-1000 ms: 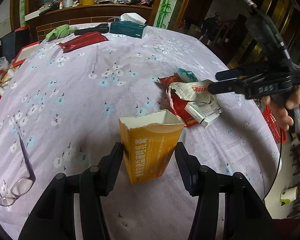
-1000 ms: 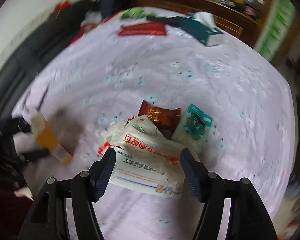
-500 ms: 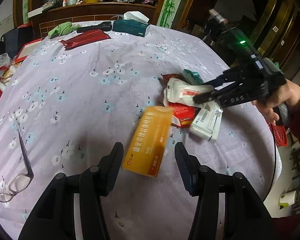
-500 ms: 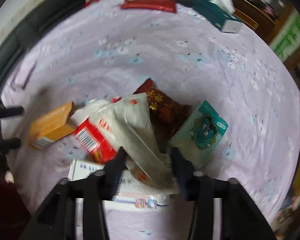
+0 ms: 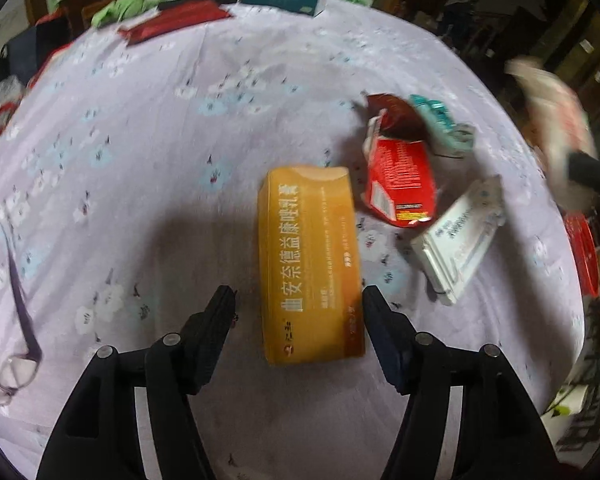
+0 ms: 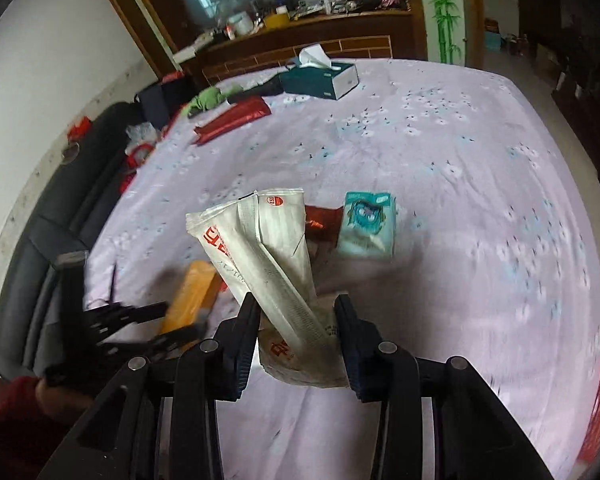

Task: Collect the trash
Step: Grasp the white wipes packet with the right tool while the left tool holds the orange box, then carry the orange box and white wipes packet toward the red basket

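An orange carton [image 5: 310, 260] lies flat on the flowered tablecloth [image 5: 140, 140], its near end between the fingers of my open left gripper [image 5: 298, 296]; a gap shows on the left side. To its right lie a torn red wrapper [image 5: 400, 176], a white box [image 5: 464, 232], a dark red packet [image 5: 396, 116] and a teal tissue pack [image 5: 436, 116]. My right gripper [image 6: 296, 320] is shut on a crumpled white wrapper [image 6: 268, 248], held above the table. Behind it lie the teal pack [image 6: 366, 224] and the orange carton [image 6: 192, 296], next to the left gripper [image 6: 172, 322].
Glasses [image 5: 16, 320] lie near the table's left edge. A teal tissue box [image 6: 320, 78], a long red packet [image 6: 232, 118] and a green cloth [image 6: 210, 98] sit at the far side. A red basket [image 5: 584, 252] stands beyond the right edge, a dark sofa [image 6: 40, 240] on the left.
The orange carton has gone from upright between the left fingers to lying flat. The right gripper has shut on the white wrapper and lifted it off the pile.
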Available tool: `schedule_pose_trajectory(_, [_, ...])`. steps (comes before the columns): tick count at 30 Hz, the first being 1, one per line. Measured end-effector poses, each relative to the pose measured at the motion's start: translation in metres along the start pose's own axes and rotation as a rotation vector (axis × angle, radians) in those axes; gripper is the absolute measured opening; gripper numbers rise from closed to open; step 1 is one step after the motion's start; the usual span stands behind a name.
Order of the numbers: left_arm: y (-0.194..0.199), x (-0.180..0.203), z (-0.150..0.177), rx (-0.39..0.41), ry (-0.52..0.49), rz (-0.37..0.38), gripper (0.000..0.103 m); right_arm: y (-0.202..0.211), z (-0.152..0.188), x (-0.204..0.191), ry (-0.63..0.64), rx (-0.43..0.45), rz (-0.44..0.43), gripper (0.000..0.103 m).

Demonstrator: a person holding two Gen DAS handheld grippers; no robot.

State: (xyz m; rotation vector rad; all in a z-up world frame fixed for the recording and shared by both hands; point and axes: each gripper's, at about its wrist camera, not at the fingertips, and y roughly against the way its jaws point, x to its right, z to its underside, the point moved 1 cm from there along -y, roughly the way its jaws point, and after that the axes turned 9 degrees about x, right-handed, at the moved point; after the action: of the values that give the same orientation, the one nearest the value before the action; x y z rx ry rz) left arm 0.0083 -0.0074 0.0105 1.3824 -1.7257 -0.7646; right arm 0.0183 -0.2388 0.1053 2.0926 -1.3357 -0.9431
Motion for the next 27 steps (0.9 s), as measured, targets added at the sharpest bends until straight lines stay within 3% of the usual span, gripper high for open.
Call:
schedule_pose_trajectory(3, [-0.003,0.003,-0.004,0.016,0.008,-0.004,0.063,0.016,0.015,-0.002,-0.066,0.014,0.001,0.041])
schedule_pose_trajectory(5, [-0.005,0.004,-0.007,0.031,0.013,-0.034,0.049,0.023,0.022,-0.001,-0.105,0.02,0.014,0.041])
schedule_pose_trajectory(11, [0.002,0.011,-0.009,0.08,0.024,-0.082,0.048,0.045,0.049,0.017,-0.232,0.048,0.095,0.041])
schedule_pose_trajectory(19, [0.05,0.07,-0.002,0.227,-0.046,-0.045,0.048,0.071,0.082,0.044,-0.342,0.084,0.199,0.041])
schedule_pose_trajectory(27, [0.064,0.143,0.012,0.252,-0.183,0.035,0.048,0.107,0.095,0.065,-0.369,0.131,0.221,0.041])
